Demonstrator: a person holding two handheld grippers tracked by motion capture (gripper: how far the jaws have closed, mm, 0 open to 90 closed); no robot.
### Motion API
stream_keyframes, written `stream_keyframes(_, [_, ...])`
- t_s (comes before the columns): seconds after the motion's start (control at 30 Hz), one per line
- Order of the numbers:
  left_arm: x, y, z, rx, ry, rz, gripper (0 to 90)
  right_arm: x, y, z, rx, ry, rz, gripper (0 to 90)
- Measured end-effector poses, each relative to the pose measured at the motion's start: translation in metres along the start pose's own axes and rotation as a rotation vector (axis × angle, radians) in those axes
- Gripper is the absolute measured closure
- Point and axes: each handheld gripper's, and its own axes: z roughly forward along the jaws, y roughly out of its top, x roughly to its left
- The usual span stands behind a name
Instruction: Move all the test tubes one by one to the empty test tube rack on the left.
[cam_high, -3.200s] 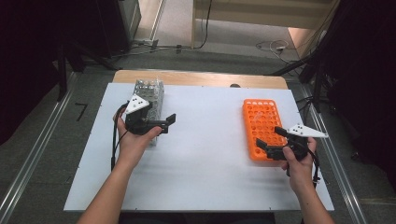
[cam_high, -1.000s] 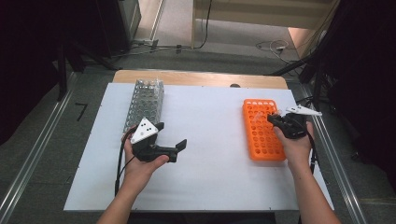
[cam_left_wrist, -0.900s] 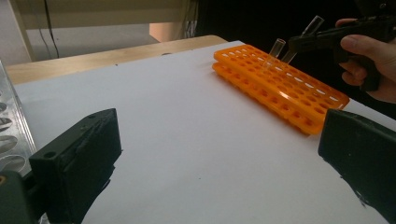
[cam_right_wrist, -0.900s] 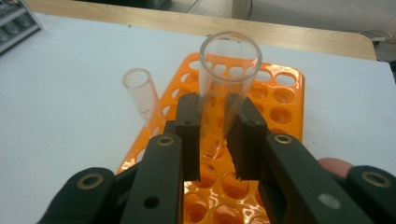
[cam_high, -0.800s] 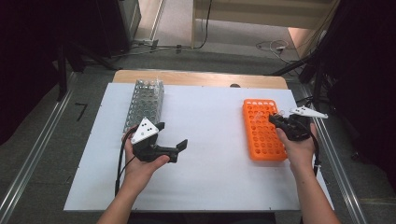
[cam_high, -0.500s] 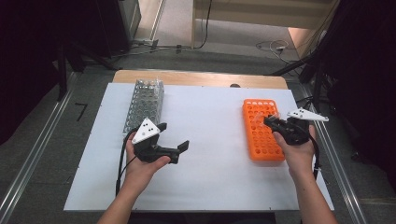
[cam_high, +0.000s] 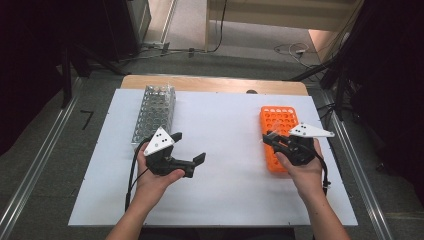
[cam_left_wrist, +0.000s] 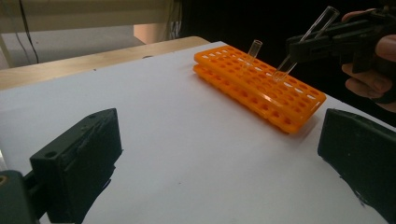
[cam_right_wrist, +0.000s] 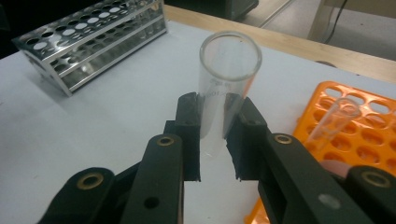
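An orange tube rack (cam_high: 279, 131) lies flat at the right of the white table; one clear tube (cam_left_wrist: 253, 48) stands tilted in a far hole. My right gripper (cam_high: 270, 138) is shut on a second clear tube (cam_right_wrist: 225, 88), held at a slant with its lower end just above the rack's holes (cam_left_wrist: 281, 73). In the right gripper view its fingertips (cam_right_wrist: 189, 122) press the glass from both sides. My left gripper (cam_high: 189, 148) hovers open over bare table at mid-left, and nothing lies between its jaws in the left gripper view (cam_left_wrist: 219, 154).
A metal tube rack (cam_high: 155, 111) stands at the back left, also seen far left in the right gripper view (cam_right_wrist: 93, 37). The white tabletop (cam_high: 225, 150) lies bare between the two racks. A wooden edge (cam_high: 215, 84) runs along the back.
The right gripper has shifted left over the orange rack with the tube. The left gripper left the metal rack earlier and has drifted slightly right.
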Motion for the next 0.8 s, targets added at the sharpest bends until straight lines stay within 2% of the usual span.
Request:
stream_keyframes(0.23, [-0.006,0.0,0.002,0.002,-0.016,0.004,0.0,0.015,-0.002,0.007,0.01,0.044,-0.021,73.8])
stream_keyframes(0.8, [-0.022,0.003,0.009,0.016,-0.061,0.022,0.0,0.06,-0.005,0.026,0.054,0.16,-0.11,73.8])
